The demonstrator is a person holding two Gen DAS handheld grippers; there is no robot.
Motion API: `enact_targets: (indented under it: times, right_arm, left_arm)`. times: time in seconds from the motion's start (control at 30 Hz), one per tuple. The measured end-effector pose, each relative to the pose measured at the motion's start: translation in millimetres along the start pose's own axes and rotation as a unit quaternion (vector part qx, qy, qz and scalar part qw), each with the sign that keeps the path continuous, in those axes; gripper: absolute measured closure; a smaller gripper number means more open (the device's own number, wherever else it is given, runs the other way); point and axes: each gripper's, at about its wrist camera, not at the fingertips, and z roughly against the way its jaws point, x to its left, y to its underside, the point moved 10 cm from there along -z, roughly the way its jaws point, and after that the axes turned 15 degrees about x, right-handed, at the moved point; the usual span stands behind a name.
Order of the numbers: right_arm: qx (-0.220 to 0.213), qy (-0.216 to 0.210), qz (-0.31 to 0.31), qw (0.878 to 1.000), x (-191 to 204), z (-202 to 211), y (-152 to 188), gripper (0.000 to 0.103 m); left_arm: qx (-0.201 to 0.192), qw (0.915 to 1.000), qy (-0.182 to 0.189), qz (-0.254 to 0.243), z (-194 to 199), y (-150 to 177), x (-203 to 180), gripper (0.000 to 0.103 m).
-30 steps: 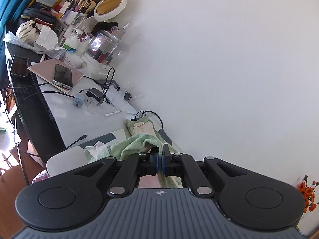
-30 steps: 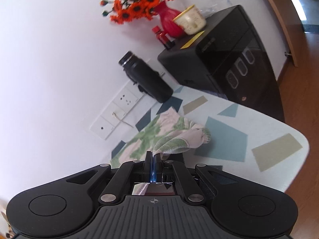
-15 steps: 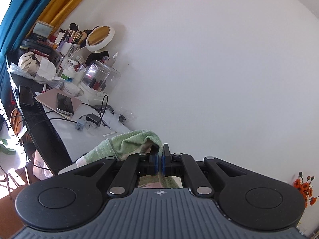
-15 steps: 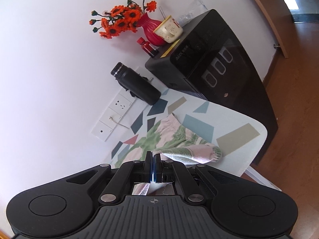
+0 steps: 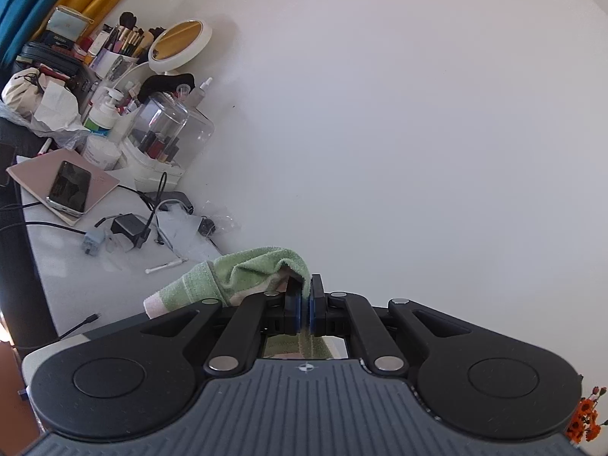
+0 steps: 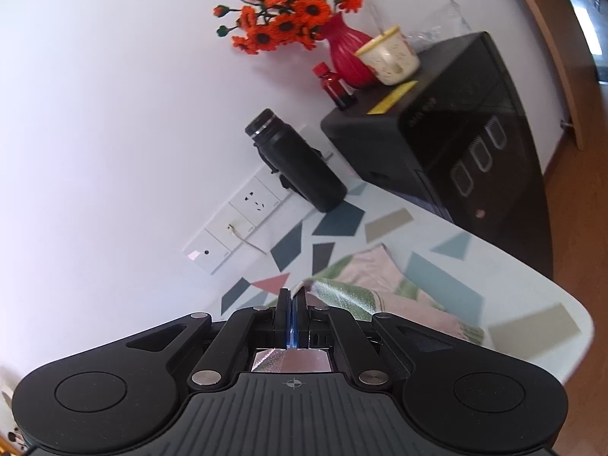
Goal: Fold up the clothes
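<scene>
Between the two claws hung one green-and-pink garment (image 5: 243,277), lifted at both ends. On the left wrist view, the left claw (image 5: 304,296) had its blue-padded jaws pressed nearly together on a fold of the green terry cloth, which bunched up over the left finger and trailed away to the left, a pink edge showing at its far end. Behind it a white worktop (image 5: 76,266) carried a phone (image 5: 69,187) on a pink notebook (image 5: 97,182), a black charger (image 5: 127,224) with its cables, a clear-domed cosmetics case (image 5: 167,133) and a round mirror (image 5: 180,40) near the wall.

On the right wrist view, the right claw (image 6: 291,296) was closed tight, only a thin blue line between its pads, pinching a corner of the garment (image 6: 345,296). From there the cloth ran down to the right and lay on the patterned worktop (image 6: 448,285), green and pink in soft folds. A black flask (image 6: 296,165) stood by the wall sockets (image 6: 243,212), and a black cabinet (image 6: 456,121) held a red vase of orange flowers (image 6: 342,53) and a cream cup (image 6: 389,57).
</scene>
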Motion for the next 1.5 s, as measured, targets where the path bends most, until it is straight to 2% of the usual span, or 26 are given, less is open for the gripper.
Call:
enact_targets:
  times: [0.23, 0.43, 0.8, 0.97, 1.07, 1.27, 1.33, 1.37, 1.4, 1.43, 1.47, 1.5]
  right_arm:
    - [-0.008, 0.037, 0.007, 0.999, 29.3, -74.4, -37.9, 0.102]
    - [-0.007, 0.082, -0.001, 0.997, 35.7, -138.2, -57.7, 0.102]
    - [0.011, 0.143, -0.007, 0.990, 20.3, -201.5, -59.3, 0.102]
    - [0.026, 0.173, -0.007, 0.985, 8.8, -230.3, -59.1, 0.102]
    - [0.029, 0.187, 0.001, 0.982, 2.1, -248.7, -59.5, 0.102]
    - [0.041, 0.228, 0.014, 0.973, -10.9, -274.3, -55.4, 0.102]
    - [0.042, 0.239, 0.012, 0.970, -15.3, -278.1, -52.9, 0.102]
    - [0.041, 0.244, 0.008, 0.969, -17.7, -278.8, -51.7, 0.101]
    - [0.041, 0.249, 0.003, 0.968, -20.2, -279.4, -50.6, 0.095]
    - [0.035, 0.253, -0.002, 0.967, -21.7, -276.4, -50.5, 0.077]
    - [0.028, 0.256, -0.007, 0.966, -23.2, -273.1, -50.4, 0.069]
    - [0.022, 0.259, -0.013, 0.966, -24.6, -269.8, -50.4, 0.056]
  left_arm:
    - [0.035, 0.9992, -0.007, 0.017, -109.2, -21.5, 0.6, 0.099]
    - [0.095, 0.9918, -0.030, 0.079, -204.5, -10.1, 32.1, 0.099]
    - [0.155, 0.9853, -0.049, 0.053, -312.4, 2.6, 38.1, 0.099]
    - [0.187, 0.9790, -0.063, 0.053, -361.1, 15.4, 45.1, 0.099]
    - [0.204, 0.9750, -0.079, 0.038, -389.0, 26.7, 50.2, 0.099]
    - [0.238, 0.9640, -0.115, -0.024, -429.3, 51.3, 55.7, 0.098]
    - [0.259, 0.9545, -0.135, -0.059, -439.5, 59.5, 57.9, 0.092]
    - [0.276, 0.9468, -0.143, -0.083, -445.4, 63.6, 58.1, 0.080]
    - [0.291, 0.9393, -0.144, -0.110, -449.4, 66.2, 56.4, 0.059]
    - [0.305, 0.9317, -0.141, -0.139, -452.3, 68.0, 53.7, 0.049]
    - [0.309, 0.9276, -0.134, -0.161, -450.2, 65.4, 50.1, 0.034]
    - [0.308, 0.9254, -0.126, -0.181, -445.4, 60.3, 45.9, 0.024]
